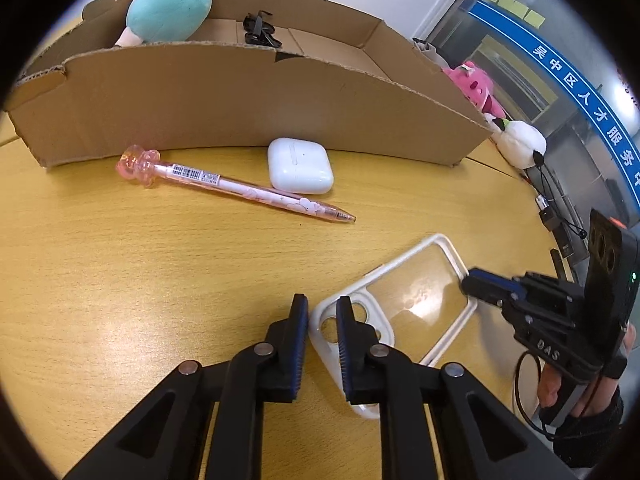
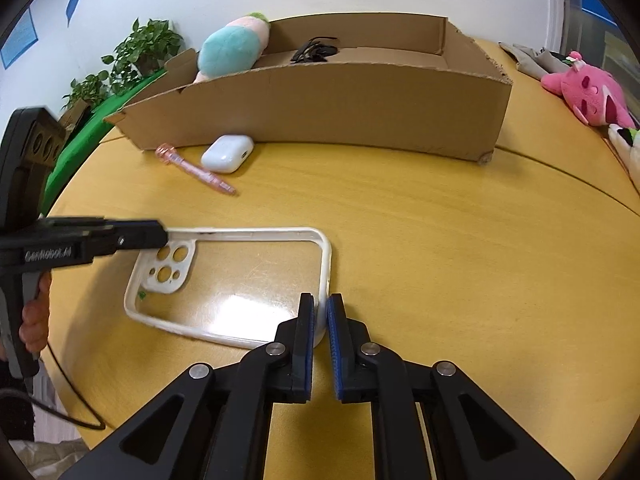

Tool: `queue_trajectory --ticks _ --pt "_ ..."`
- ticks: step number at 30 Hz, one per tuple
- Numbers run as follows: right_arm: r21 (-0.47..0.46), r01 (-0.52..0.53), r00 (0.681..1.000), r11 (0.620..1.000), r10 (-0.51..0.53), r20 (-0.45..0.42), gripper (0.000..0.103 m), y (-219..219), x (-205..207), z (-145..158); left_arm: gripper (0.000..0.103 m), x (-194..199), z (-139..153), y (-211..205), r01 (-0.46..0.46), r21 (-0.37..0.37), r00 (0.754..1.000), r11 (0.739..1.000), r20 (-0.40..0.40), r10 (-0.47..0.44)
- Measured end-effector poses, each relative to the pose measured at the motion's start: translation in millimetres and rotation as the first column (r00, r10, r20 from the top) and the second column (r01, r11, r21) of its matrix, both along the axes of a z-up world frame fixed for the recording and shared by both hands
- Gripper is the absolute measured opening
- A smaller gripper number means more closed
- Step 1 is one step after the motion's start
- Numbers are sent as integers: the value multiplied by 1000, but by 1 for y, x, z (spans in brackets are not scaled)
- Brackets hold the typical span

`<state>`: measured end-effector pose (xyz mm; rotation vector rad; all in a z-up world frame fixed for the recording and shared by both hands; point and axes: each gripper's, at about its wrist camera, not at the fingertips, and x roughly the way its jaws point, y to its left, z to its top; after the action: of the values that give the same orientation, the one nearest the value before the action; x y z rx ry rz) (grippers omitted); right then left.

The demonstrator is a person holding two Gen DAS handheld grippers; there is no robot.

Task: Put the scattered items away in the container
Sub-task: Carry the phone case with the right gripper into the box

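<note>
Your clear phone case [image 1: 416,300] with its white rim lies flat on the yellow desk [image 1: 140,280], low and right of centre in the left wrist view and low and left of centre in the right wrist view. You have both tools on it. Your left gripper [image 1: 322,312] is clenched on the rim at the camera-cutout end: one of its fingers [image 1: 298,344] sits outside the rim, the other over the cutouts. In the right wrist view that same tool enters from the left edge, its tip at the case's upper left corner. Your right gripper [image 2: 320,316] is clenched on the opposite short end, the white rim pinched between its blue pads; in the left wrist view it reaches in from the right edge, its tip on the case's right corner.

Farther up the desk, a pink pen [image 1: 236,182] with a bear-shaped top lies slanted, and a white earbud case [image 1: 300,166] sits just beside it, close to the front wall of the cardboard box [image 1: 240,104]. The box fills the upper part of both views. Inside it, a teal and pink plush toy [image 1: 168,4] leans at the left end, and a black tangle [image 1: 260,30], perhaps a cable or clip, lies on the box floor.

Outside the box at its right end, a pink plush toy [image 2: 592,94] and a white plush toy [image 1: 520,144] rest on the desk's far edge. Potted green plants [image 2: 136,54] stand at the upper left of the right wrist view.
</note>
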<state>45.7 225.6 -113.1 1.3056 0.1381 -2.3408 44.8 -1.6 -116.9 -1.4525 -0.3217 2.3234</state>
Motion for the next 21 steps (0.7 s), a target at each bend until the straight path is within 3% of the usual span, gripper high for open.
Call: queue_trajectory --ticks 11,15,21 --pt "4 8 1000 1000 -8 -27 7 -2 1 5 11 2 16 -2 5 -9 999 1000 -36 -5" --pt "-15 26 994 1000 -28 -102 7 2 0 34 10 -3 49 0 23 -15 995 1000 -100 -25" --pt "-46 19 968 999 -30 -249 7 1 -19 103 10 -25 113 -3 40 -18 976 999 -215 -43"
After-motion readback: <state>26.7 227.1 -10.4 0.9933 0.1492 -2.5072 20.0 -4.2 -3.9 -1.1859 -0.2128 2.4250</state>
